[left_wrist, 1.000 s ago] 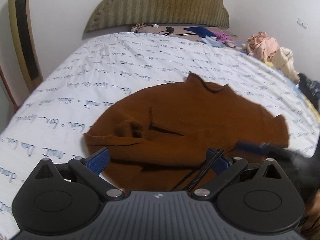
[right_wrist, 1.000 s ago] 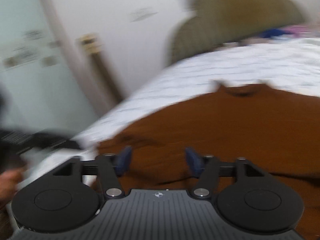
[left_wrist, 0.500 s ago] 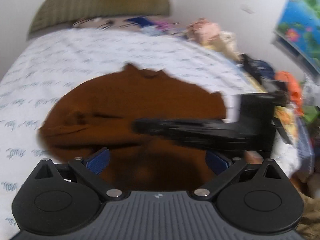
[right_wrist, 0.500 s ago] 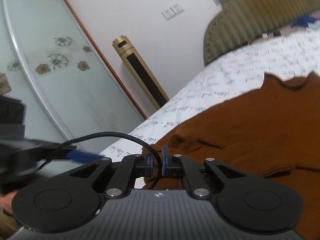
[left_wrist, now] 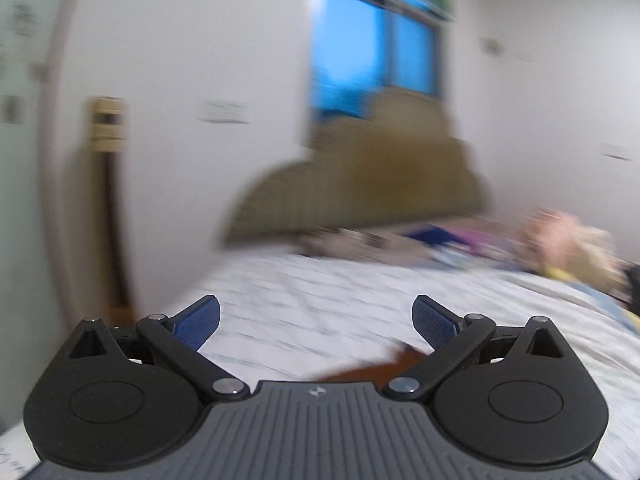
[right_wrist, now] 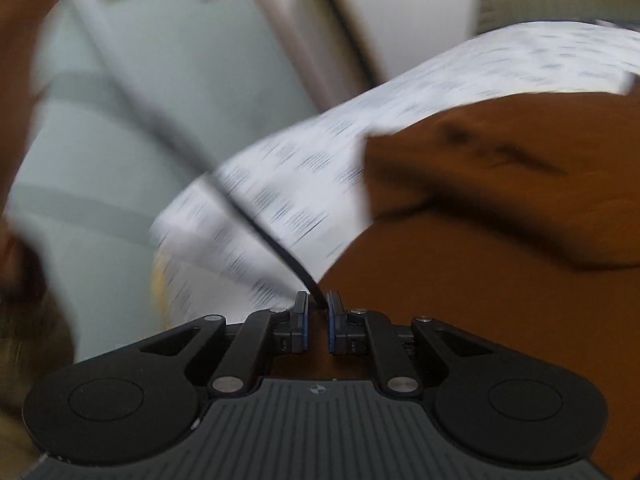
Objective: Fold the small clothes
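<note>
A brown sweater [right_wrist: 500, 280] lies spread on the white printed bed sheet [right_wrist: 300, 168], with one sleeve folded across it. My right gripper [right_wrist: 318, 316] sits at its near left edge, shut down to a narrow gap with brown cloth in it. A thin black cable [right_wrist: 256, 216] runs into that gap from the upper left. In the blurred left wrist view, my left gripper [left_wrist: 316, 320] is wide open and holds nothing. It is raised over the sheet [left_wrist: 320, 288] and points toward the headboard. Only a sliver of the sweater [left_wrist: 376, 368] shows beneath it.
An olive padded headboard [left_wrist: 360, 184] stands at the far end of the bed, below a blue window [left_wrist: 360, 60]. A pile of loose clothes [left_wrist: 568, 240] lies at the far right. A gold tower appliance [left_wrist: 106, 152] stands by the left wall. A frosted glass door [right_wrist: 140, 100] stands left of the bed.
My right gripper went from open to shut at the sweater's edge, then swung left and tilted down. My left gripper, still open, rose and tilted up until the sweater dropped almost out of view.
</note>
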`<act>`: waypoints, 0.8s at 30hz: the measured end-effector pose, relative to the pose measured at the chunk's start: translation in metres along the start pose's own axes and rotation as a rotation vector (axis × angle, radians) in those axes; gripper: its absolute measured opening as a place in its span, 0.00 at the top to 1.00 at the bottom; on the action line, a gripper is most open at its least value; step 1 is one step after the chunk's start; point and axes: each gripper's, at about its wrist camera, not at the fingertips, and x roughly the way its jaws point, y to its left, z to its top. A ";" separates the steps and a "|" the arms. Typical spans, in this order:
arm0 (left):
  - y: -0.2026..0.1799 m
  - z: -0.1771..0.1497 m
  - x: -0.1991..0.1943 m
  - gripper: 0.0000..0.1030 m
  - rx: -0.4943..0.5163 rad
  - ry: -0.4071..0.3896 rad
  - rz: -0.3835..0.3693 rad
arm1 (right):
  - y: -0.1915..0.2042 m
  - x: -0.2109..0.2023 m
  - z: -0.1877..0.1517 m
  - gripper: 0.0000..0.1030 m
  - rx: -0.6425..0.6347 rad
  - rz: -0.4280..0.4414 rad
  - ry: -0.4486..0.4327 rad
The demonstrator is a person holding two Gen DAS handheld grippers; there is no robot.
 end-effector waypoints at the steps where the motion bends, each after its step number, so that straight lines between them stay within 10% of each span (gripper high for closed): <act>1: 0.003 0.001 0.007 0.00 -0.011 0.001 0.065 | 0.011 0.005 -0.004 0.87 -0.034 0.046 0.042; 5: 0.020 -0.005 0.037 0.00 0.015 0.036 0.378 | 0.068 0.023 -0.022 0.85 -0.241 0.313 0.191; 6: 0.023 -0.009 0.044 0.00 0.073 0.030 0.458 | 0.079 0.022 -0.024 0.71 -0.290 0.332 0.190; 9: 0.025 -0.027 0.060 0.00 0.267 0.023 0.638 | 0.070 0.004 -0.011 0.40 -0.305 0.161 0.085; 17: -0.032 -0.087 0.044 0.00 0.381 0.127 0.094 | -0.096 -0.083 0.022 0.33 0.383 -0.450 -0.308; 24: -0.080 -0.126 0.034 0.00 0.582 0.066 -0.025 | -0.170 -0.057 0.043 0.45 0.681 -0.327 -0.461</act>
